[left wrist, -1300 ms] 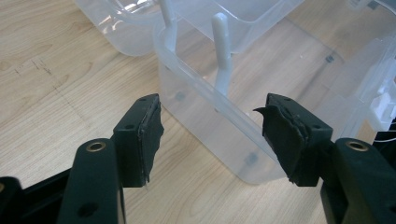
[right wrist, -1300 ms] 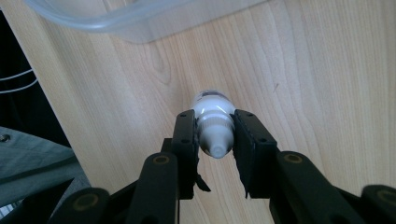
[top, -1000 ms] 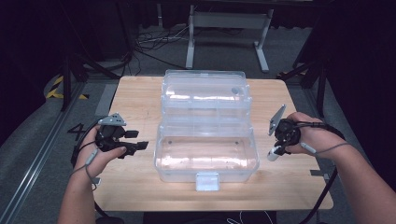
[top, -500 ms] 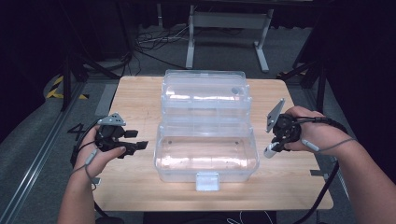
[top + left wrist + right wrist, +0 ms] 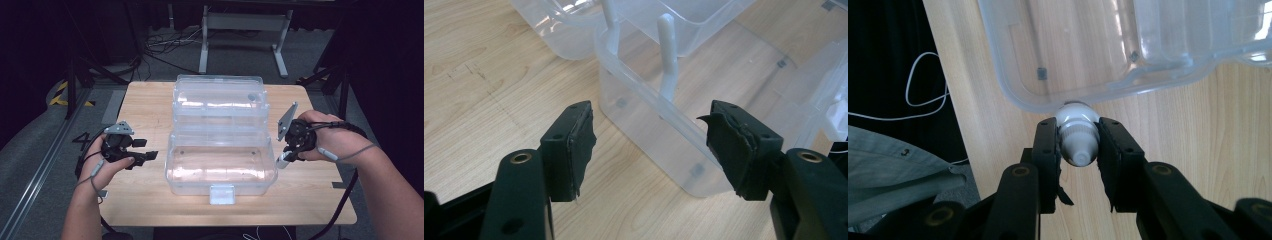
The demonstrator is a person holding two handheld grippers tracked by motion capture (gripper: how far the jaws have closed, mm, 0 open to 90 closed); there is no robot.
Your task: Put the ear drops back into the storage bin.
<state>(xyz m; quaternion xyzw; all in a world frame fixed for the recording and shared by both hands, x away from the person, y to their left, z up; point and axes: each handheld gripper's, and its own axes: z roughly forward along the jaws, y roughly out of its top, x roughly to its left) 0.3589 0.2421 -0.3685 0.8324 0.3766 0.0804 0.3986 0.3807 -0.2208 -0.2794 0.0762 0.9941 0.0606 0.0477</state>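
Note:
An empty clear plastic box [image 5: 220, 172] stands in the middle of the wooden table [image 5: 150, 100], its lid [image 5: 218, 97] swung open behind it. My right gripper [image 5: 289, 154] hovers at the box's right end, shut on a small white bottle [image 5: 282, 160]. In the right gripper view the bottle [image 5: 1078, 136] sits cap-first between the pads, just off the box's rounded corner [image 5: 1048, 102]. My left gripper [image 5: 149, 149] is held at the box's left end, open and empty. In the left gripper view its jaws [image 5: 651, 132] stand wide apart facing the box's corner [image 5: 654, 125].
Cables trail from both grippers over the table's front edge. On the box's front wall is a white latch [image 5: 221, 193]. A metal stand [image 5: 240, 30] and loose cables lie on the floor behind the table. Bare wood runs along both sides of the box.
My right gripper has risen and drifted a little toward the back of the table with the white bottle still in it. The left gripper has stayed where it was.

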